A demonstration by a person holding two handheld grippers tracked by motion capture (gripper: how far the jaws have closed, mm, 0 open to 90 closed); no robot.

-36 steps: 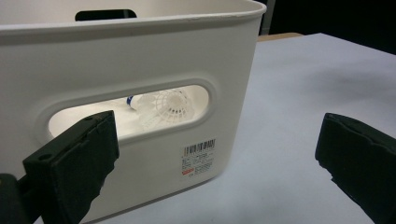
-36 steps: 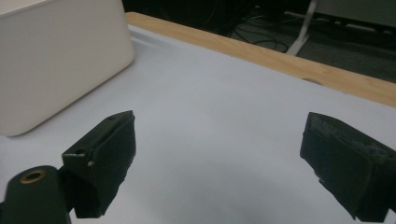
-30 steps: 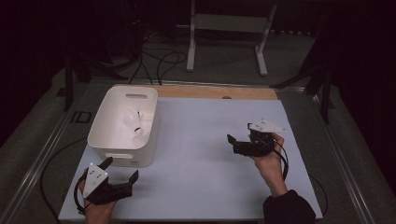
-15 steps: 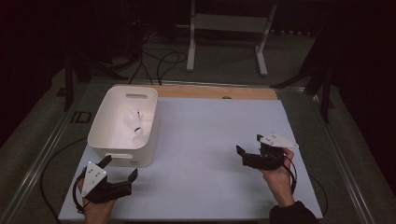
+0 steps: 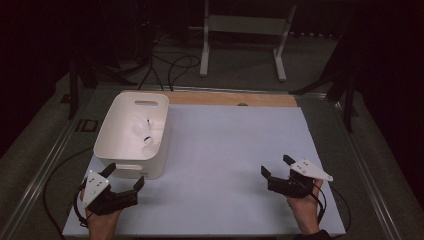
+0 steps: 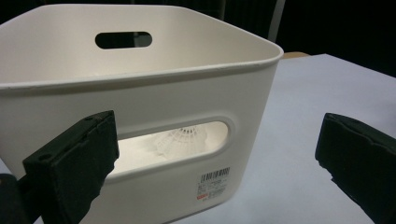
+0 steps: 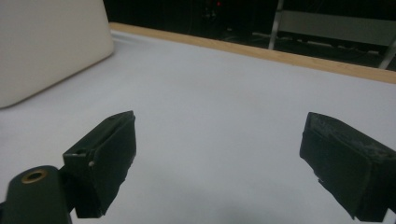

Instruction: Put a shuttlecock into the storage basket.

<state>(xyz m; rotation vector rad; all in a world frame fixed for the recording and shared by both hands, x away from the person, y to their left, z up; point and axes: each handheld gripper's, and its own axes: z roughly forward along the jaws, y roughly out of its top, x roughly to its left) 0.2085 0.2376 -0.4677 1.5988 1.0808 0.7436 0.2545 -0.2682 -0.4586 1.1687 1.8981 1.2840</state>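
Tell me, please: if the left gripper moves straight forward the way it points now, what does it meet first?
Most likely the near wall of the white bin, around its handle slot. The left gripper is open and points right at it; depth is unclear.

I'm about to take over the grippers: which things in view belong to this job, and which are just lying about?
Belongs to the job:
- white bin, at the table's left
- shuttlecocks lying inside it
- left gripper, open, by the bin's near wall
- right gripper, open, over bare mat

Just lying about:
- white stand behind the table
- cables on the floor
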